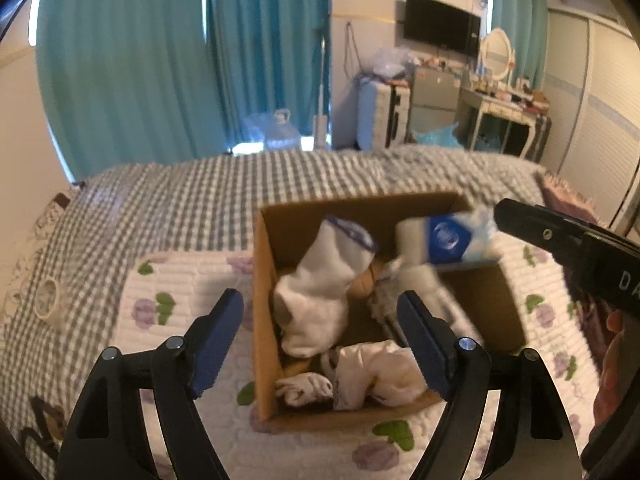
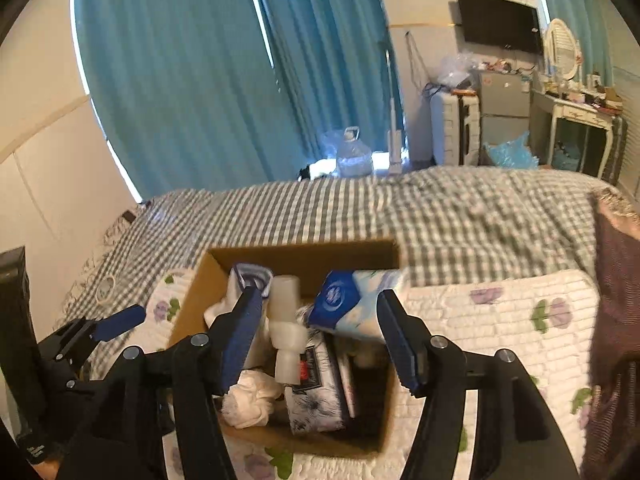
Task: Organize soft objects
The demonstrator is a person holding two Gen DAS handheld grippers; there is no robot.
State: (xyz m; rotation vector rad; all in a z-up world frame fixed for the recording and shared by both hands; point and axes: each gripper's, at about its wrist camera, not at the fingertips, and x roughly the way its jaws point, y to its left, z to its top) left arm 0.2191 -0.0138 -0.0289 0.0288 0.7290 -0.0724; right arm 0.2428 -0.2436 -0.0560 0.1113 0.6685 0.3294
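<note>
Socks (image 1: 320,292) and other soft stuff sat in the box (image 1: 262,300), which stood on the floral quilt (image 1: 176,280) on my bed feed. From the left wrist I saw a long white sock with a blue cuff leaning along the box's left side, a white bundle (image 1: 380,372) at the near wall, and a smaller patterned ball (image 1: 304,388) beside it. Tissue pack (image 1: 448,240), blue and white, was tilted over the far right corner of the box, blurred. Right wrist showed the same pack (image 2: 344,300), a white plastic bottle (image 2: 286,332) upright mid-box, and a floral packet (image 2: 320,392) beneath it.

Left gripper (image 1: 320,340) hung over the box, jaws spread wide, nothing between them. Right gripper (image 2: 320,340) was likewise wide apart above the box and held nothing; the pack sat just past its fingertips, and I couldn't tell if it touched. Gingham bedspread (image 1: 200,200) lay behind, teal curtains (image 1: 128,60) beyond that.
</note>
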